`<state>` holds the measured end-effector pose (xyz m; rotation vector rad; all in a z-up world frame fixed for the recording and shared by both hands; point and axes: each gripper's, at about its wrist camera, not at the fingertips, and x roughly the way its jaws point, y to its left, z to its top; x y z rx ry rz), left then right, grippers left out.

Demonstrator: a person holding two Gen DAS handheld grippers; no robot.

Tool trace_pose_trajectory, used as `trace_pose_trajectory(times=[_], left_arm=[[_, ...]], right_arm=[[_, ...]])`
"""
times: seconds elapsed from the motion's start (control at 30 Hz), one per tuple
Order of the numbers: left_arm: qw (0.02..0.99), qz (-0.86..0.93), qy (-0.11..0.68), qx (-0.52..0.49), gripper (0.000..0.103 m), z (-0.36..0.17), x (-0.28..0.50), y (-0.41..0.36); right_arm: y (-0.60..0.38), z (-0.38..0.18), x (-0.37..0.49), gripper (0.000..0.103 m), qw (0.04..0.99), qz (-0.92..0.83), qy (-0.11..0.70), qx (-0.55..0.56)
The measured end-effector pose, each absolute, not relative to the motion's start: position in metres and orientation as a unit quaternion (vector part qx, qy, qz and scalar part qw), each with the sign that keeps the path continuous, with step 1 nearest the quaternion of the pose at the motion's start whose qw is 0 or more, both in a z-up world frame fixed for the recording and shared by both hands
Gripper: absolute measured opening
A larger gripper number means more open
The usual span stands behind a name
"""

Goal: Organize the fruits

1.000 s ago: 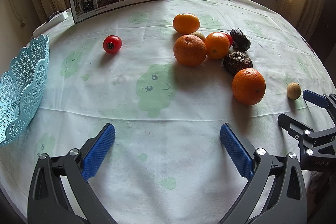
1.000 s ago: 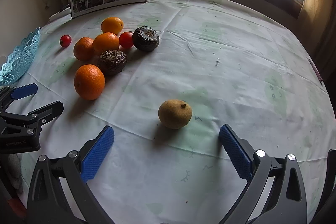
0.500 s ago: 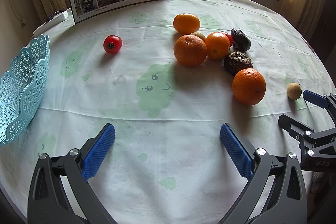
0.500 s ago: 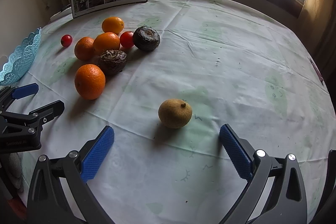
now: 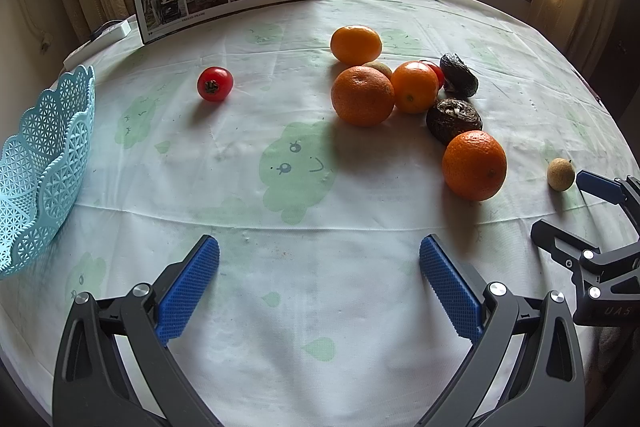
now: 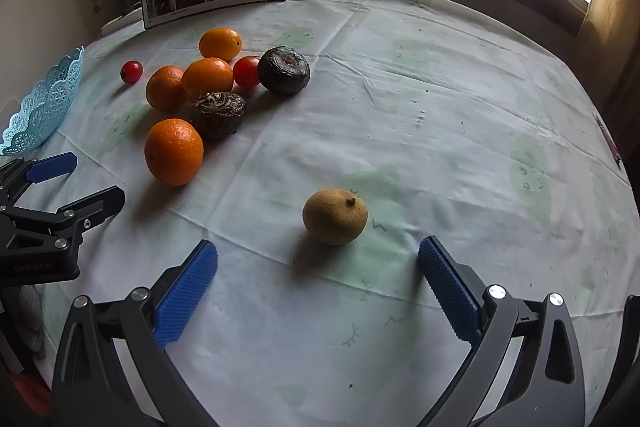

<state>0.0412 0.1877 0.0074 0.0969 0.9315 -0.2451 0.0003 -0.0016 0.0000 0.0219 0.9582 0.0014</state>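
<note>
Fruit unmoved against half a second back — nothing lifted, so sorting has not begun. Left gripper [image 5: 319,269] fingers wide, empty, over bare tabletop [image 5: 240,163]. Right gripper [image 6: 318,273] fingers wide, empty, the small tan fruit [image 6: 335,215] just ahead between them — likely the first pick. Orange cluster [image 5: 362,95] sits well left of that fruit; blue basket [image 5: 40,171] farther left again. Left view shows the basket's depth; right view alone shows the tan fruit's stem.

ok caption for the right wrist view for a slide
Open right tool facing a small tan fruit on the tablecloth, oranges and blue basket beyond.
</note>
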Motion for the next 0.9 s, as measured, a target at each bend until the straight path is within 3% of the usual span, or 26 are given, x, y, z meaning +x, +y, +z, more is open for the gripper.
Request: trace_pose_trajectory(times=[0.3,0.43,0.63,0.9], left_arm=[[0.885,-0.124,0.447,0.039,0.101,0.013,0.041,0.188],[0.885,-0.132,0.446,0.026,0.101,0.013,0.042,0.193],[0.884,-0.131,0.449,0.026,0.101,0.013,0.044,0.191],[0.885,-0.149,0.441,0.031,0.101,0.021,0.042,0.171]], right_arm=[[-0.017,0.006,-0.005,0.098,0.895,0.022,0.444,0.043],[-0.028,0.012,-0.007,0.092,0.900,0.015,0.432,0.050],[-0.033,0.013,0.000,0.074,0.902,0.019,0.428,0.046],[-0.034,0.011,0.011,0.037,0.902,0.032,0.427,0.047]])
